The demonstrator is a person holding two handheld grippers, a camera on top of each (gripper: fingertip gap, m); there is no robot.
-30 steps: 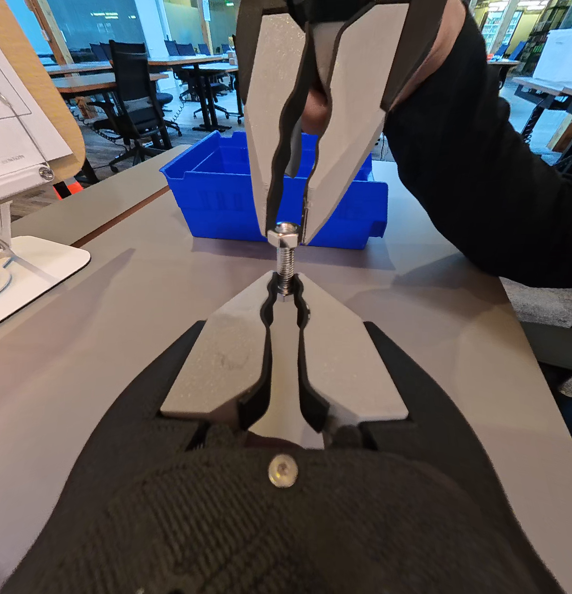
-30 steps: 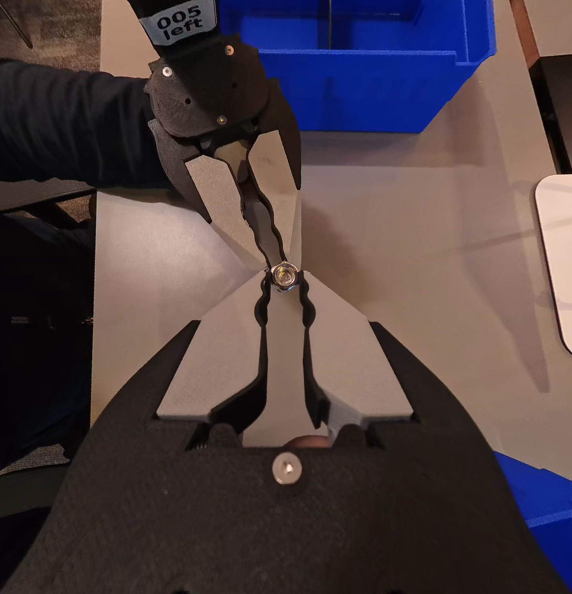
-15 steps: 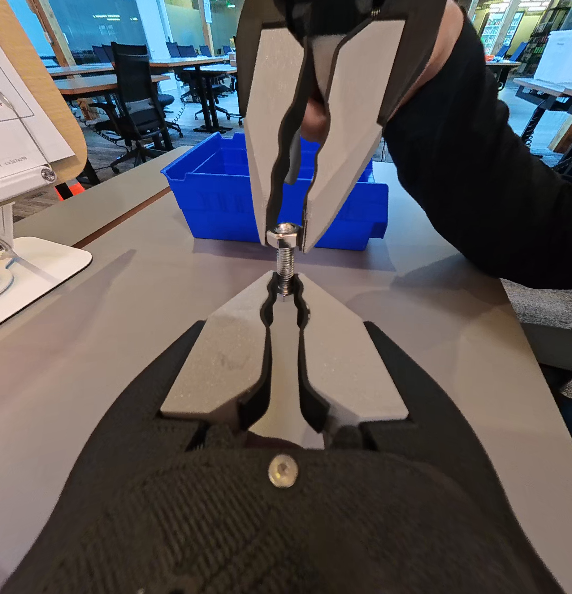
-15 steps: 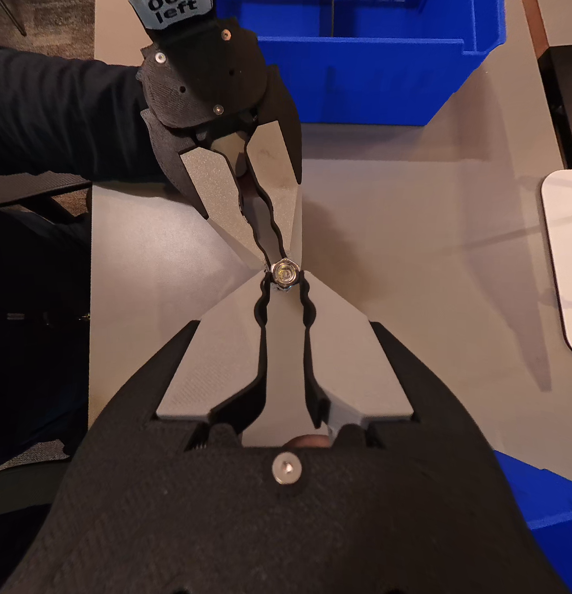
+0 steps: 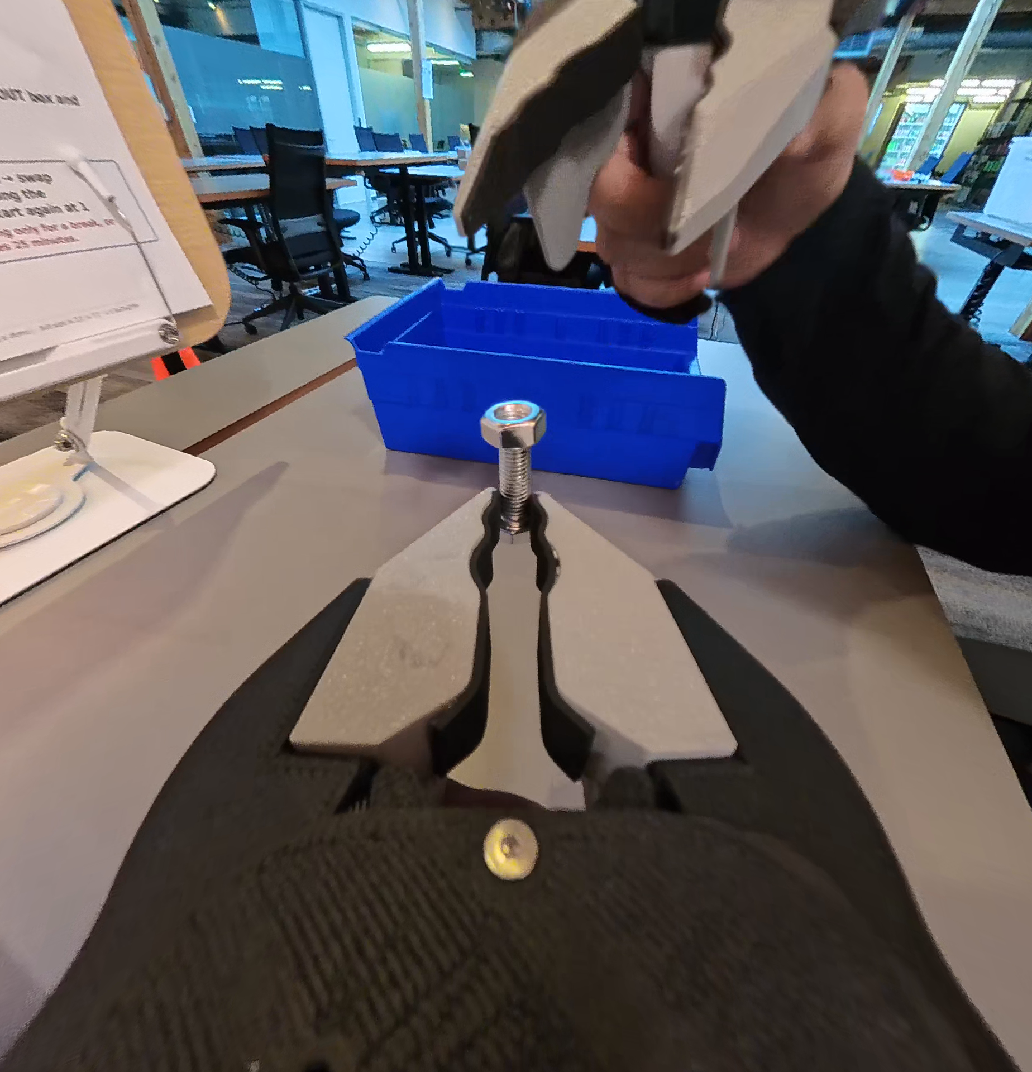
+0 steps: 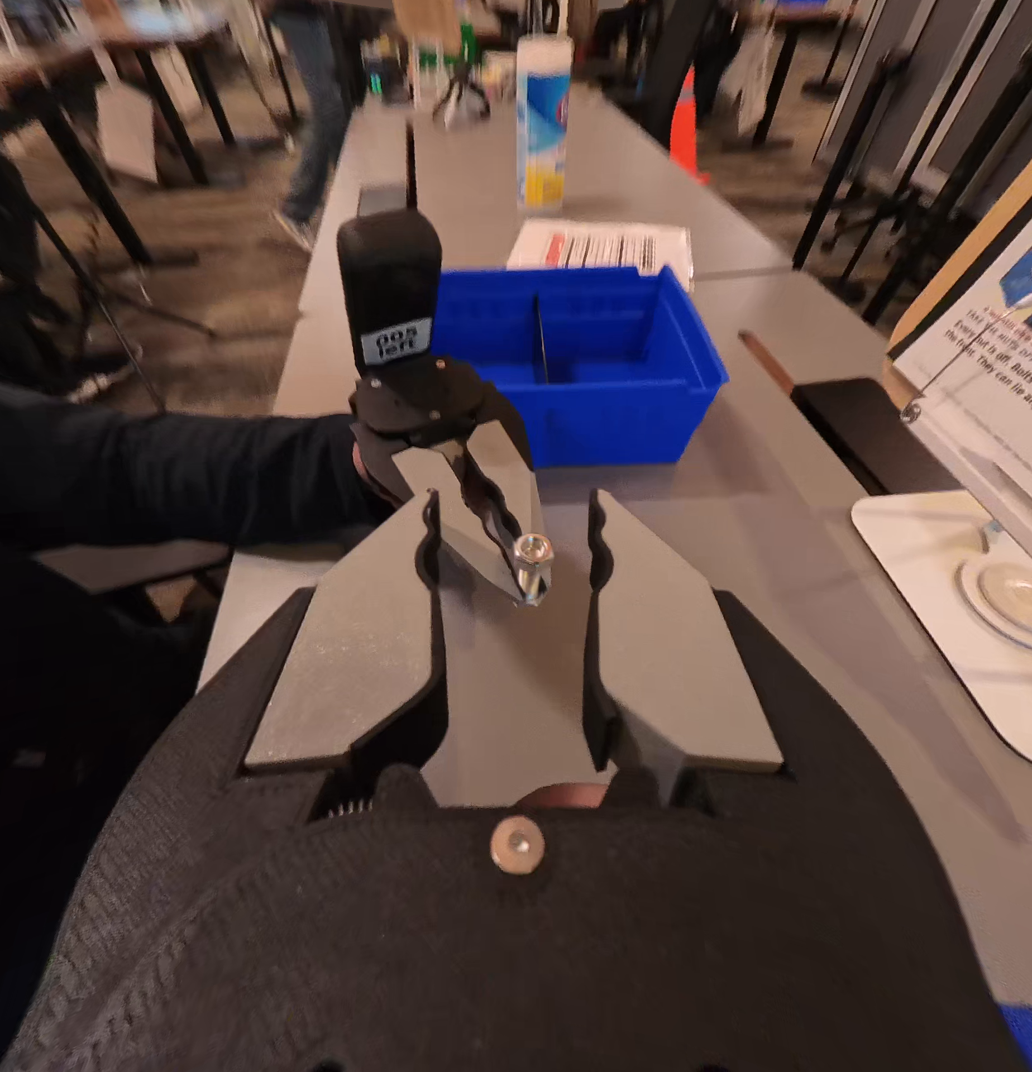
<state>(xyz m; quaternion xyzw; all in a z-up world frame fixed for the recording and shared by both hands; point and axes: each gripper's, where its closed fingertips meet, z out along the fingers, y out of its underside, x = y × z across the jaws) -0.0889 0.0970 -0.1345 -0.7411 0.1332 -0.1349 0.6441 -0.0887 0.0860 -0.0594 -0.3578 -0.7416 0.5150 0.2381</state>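
The left gripper (image 5: 513, 510) clamps an upright bolt (image 5: 512, 464), nut (image 5: 512, 422) on top, above the grey table (image 5: 270, 551); the right gripper (image 6: 511, 510) hangs wide open, empty, before the blue bin (image 5: 537, 394).

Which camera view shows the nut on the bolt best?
The left wrist view: the nut is sharp, at the top of the bolt that the left gripper clamps. The right wrist view shows the nut smaller, slightly blurred, from above.

Printed matter in view, noted by carrier only.
White instruction sheet (image 5: 67, 191) on stand, black and red print; small label (image 6: 395, 342) on left gripper (image 6: 522, 580) body; printed packet (image 6: 600, 249) behind blue bin (image 6: 618, 423); labelled bottle (image 6: 541, 122).
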